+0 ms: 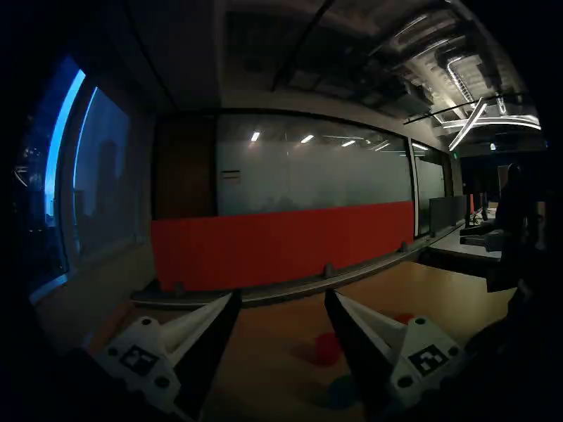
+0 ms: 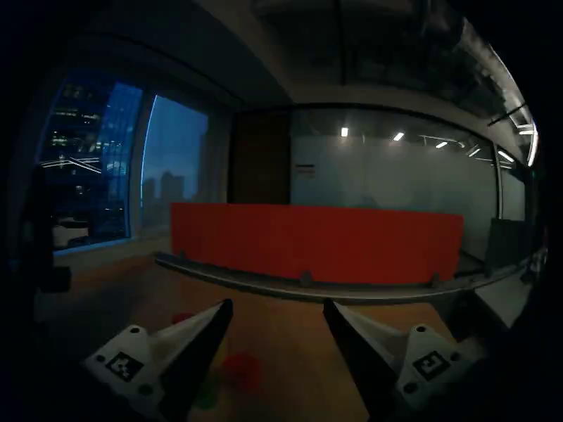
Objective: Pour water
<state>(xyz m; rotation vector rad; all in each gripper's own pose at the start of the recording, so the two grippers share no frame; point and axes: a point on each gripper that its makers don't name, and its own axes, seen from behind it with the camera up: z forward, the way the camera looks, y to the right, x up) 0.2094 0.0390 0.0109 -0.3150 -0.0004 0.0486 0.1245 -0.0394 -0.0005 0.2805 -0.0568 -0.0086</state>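
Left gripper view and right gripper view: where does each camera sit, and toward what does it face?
Left gripper view: rides on the left gripper, facing across the wooden table to the red panel; its two open fingers show below.
Right gripper view: rides on the right gripper, facing the same panel more squarely, with a window at the left; its open fingers show below.
Shared: the table, the red panel, the glass wall above it, and a red round thing on the table.

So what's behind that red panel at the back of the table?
Behind the red panel stands a frosted glass wall beside a dark wooden panel; their lower parts are hidden.
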